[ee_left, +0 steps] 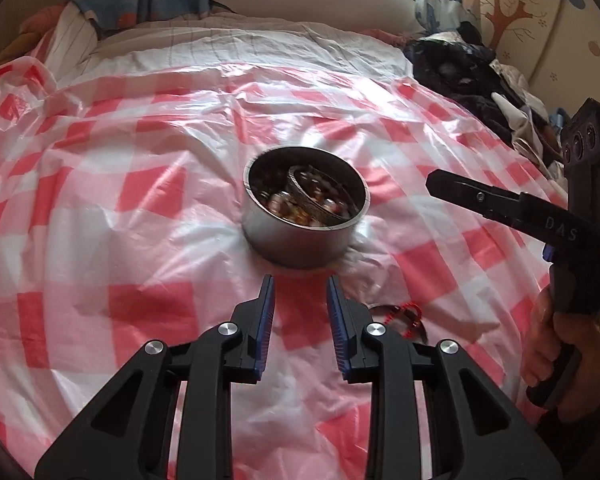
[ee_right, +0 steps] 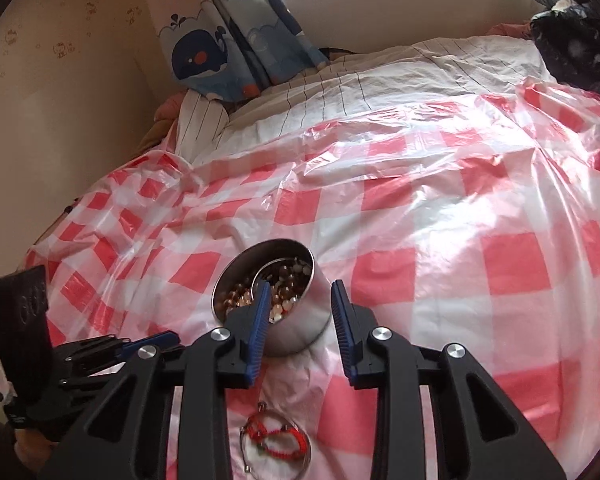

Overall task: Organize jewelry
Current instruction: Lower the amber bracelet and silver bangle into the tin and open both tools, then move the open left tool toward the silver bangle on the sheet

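The round silver metal tin (ee_left: 306, 208) stands on the red-and-white checked plastic sheet (ee_left: 120, 200), just ahead of your left gripper (ee_left: 300, 292) and directly before your right gripper (ee_right: 300, 300). Both grippers have their blue-padded jaws parted, with nothing between them; your right gripper's left pad overlaps the tin's rim in its own view, though contact cannot be told. The tin holds mixed brown and pale beads and a silver bangle (ee_left: 320, 196) leaning inside. A red braided cord bracelet (ee_right: 278, 434) lies on the sheet, beneath your right gripper.
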